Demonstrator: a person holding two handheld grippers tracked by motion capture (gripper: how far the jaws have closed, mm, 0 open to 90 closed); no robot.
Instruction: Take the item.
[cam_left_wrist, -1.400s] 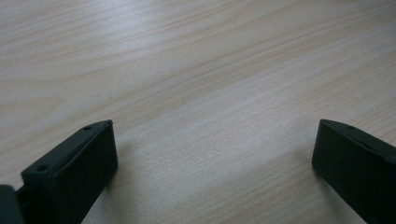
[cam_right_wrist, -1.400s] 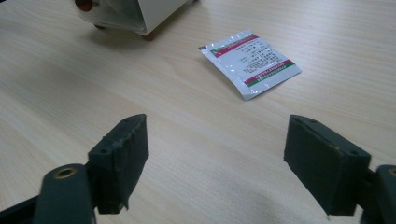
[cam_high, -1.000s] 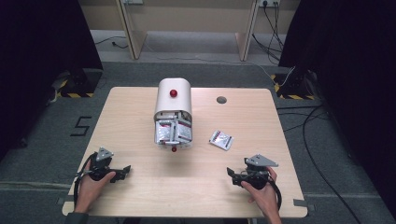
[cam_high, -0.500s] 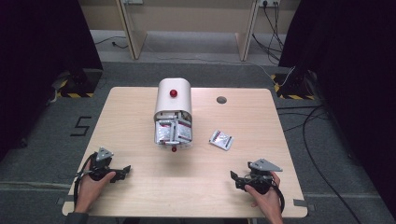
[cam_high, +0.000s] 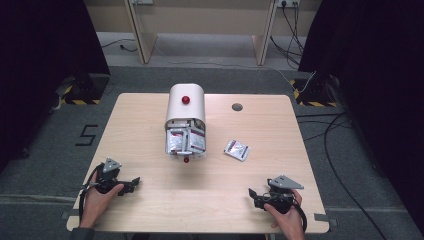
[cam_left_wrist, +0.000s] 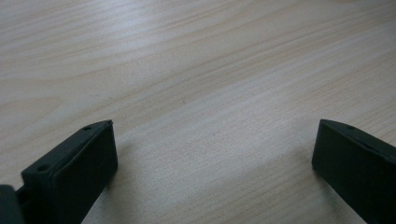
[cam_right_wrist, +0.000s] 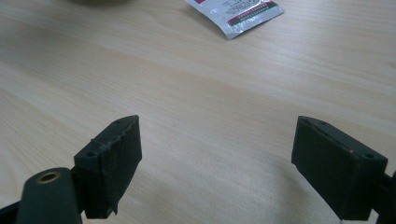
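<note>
- Right gripper rests on the near right of the table, jaws spread wide, nothing between them; its own view looks toward the loose sachet.
- Left gripper sits at the near left, jaws equally wide apart and empty, over bare wood.
- We count one loose sachet lying flat on the table, right of the dispenser and well apart from both grippers.
- We count one white dispenser with a red knob, mid-table; its near opening holds several sachets, exact number unclear.
- We judge the work barely begun or between cycles: one sachet is out, the rest remain inside, neither gripper grasps anything.
</note>
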